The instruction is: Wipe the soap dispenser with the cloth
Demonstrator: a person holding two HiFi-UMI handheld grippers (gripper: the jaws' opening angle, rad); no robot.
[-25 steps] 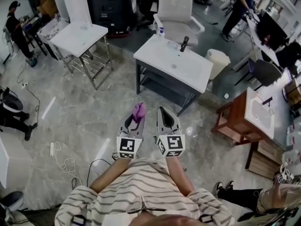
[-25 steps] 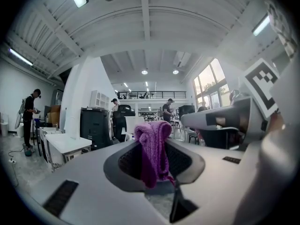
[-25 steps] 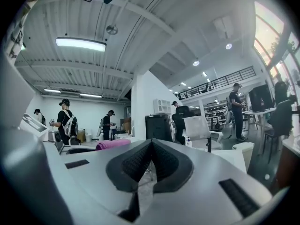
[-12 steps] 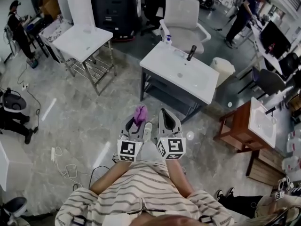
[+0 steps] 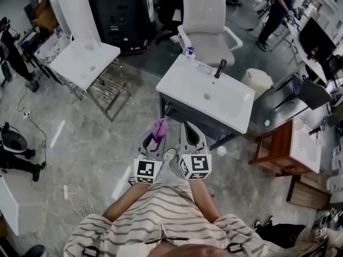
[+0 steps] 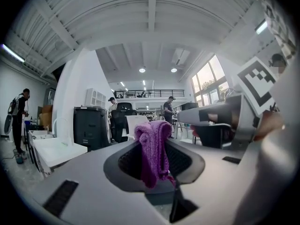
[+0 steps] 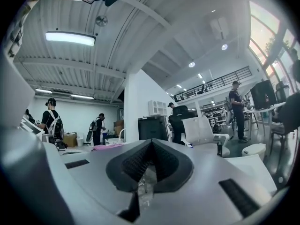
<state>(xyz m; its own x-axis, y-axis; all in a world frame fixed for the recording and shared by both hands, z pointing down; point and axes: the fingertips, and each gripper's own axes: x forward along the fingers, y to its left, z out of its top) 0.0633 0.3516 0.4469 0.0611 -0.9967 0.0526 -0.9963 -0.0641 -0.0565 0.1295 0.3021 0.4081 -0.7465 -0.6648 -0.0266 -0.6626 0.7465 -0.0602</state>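
Observation:
The soap dispenser [image 5: 189,52], a small bottle with a blue top, stands at the far left corner of the white sink counter [image 5: 187,87], near the black faucet [image 5: 218,68]. My left gripper [image 5: 156,134] is held level in front of me, shut on a purple cloth [image 5: 159,127]. In the left gripper view the cloth [image 6: 154,151] hangs bunched between the jaws. My right gripper [image 5: 188,131] is beside it, shut with nothing in it; its pads [image 7: 140,165] meet. Both grippers are over the floor, short of the counter's near edge.
A white chair [image 5: 206,23] stands behind the counter and a white bin [image 5: 256,82] to its right. A second white table [image 5: 86,63] is at the left, a wooden cabinet with a basin [image 5: 292,143] at the right. Cables [image 5: 75,197] lie on the floor. People stand around the room's edges.
The person has walked forward with both grippers: the sink counter and the dispenser now lie nearer in the head view. Both grippers kept their pose and the cloth stayed in the left one.

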